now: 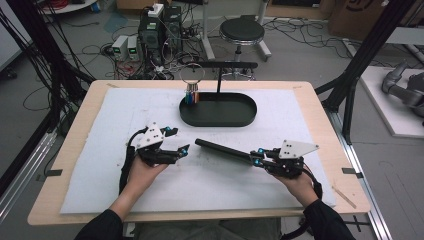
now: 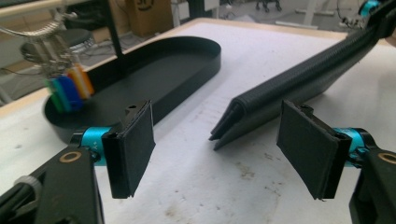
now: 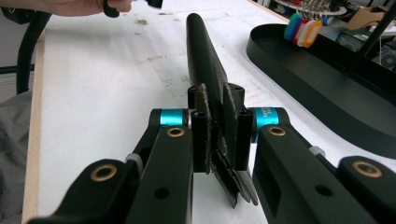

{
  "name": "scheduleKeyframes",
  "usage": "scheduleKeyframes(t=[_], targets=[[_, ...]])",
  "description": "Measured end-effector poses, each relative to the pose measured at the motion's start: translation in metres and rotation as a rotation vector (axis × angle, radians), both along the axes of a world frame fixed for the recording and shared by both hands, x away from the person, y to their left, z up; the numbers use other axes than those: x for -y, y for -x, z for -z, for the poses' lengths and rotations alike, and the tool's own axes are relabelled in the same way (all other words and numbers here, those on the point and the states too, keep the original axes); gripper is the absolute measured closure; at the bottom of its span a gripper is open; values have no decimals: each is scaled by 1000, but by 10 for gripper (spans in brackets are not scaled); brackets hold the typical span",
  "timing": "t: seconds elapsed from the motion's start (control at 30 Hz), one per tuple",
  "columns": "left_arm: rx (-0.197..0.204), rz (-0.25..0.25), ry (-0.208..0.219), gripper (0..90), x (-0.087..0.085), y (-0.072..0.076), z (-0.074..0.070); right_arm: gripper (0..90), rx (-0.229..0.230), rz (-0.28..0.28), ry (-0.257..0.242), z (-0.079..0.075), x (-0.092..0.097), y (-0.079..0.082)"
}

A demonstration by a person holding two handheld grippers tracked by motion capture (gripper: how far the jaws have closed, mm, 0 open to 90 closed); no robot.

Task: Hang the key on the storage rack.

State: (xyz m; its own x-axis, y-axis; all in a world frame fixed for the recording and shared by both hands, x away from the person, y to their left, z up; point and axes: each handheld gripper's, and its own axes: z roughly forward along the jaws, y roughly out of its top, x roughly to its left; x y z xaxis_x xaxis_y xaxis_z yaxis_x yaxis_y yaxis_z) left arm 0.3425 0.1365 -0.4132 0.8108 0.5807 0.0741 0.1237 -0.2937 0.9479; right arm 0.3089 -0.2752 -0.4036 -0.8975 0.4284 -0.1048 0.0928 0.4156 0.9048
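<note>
A long black textured strip [image 1: 225, 150], folded flat, hangs just above the white mat. My right gripper [image 1: 257, 156] is shut on its near end. In the right gripper view the pads [image 3: 201, 126] clamp the strip [image 3: 203, 51], which runs away from me. My left gripper [image 1: 178, 140] is open, just left of the strip's free end and apart from it. In the left gripper view the strip's folded end [image 2: 261, 102] lies a little beyond the open jaws [image 2: 219, 151], with nothing between the pads [image 2: 133, 149].
A black oval tray [image 1: 235, 120] lies at the back middle of the mat, with a thin stand and a metal ring of coloured tags [image 1: 192, 95] at its left end. The tags [image 2: 67, 91] and the tray [image 2: 187, 70] are far left of the left gripper.
</note>
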Motion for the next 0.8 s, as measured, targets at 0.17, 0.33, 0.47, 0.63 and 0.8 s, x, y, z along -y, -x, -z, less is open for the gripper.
scheduleKeyframes(t=[0.17,0.33,0.47,0.63,0.8], targets=[[-20,21,-6,277,7,-5,2,828,-8,11,-4,0,1,-1],[-44,56,12,277,18,-19,7,826,-24,16,-12,0,2,-2],[-60,81,-1,277,23,-23,10,824,-27,18,-16,0,3,-3],[-53,121,-23,277,32,-28,13,819,-40,15,-25,0,4,-4],[-31,163,-52,413,41,-31,14,809,-54,19,-36,1,5,-5]])
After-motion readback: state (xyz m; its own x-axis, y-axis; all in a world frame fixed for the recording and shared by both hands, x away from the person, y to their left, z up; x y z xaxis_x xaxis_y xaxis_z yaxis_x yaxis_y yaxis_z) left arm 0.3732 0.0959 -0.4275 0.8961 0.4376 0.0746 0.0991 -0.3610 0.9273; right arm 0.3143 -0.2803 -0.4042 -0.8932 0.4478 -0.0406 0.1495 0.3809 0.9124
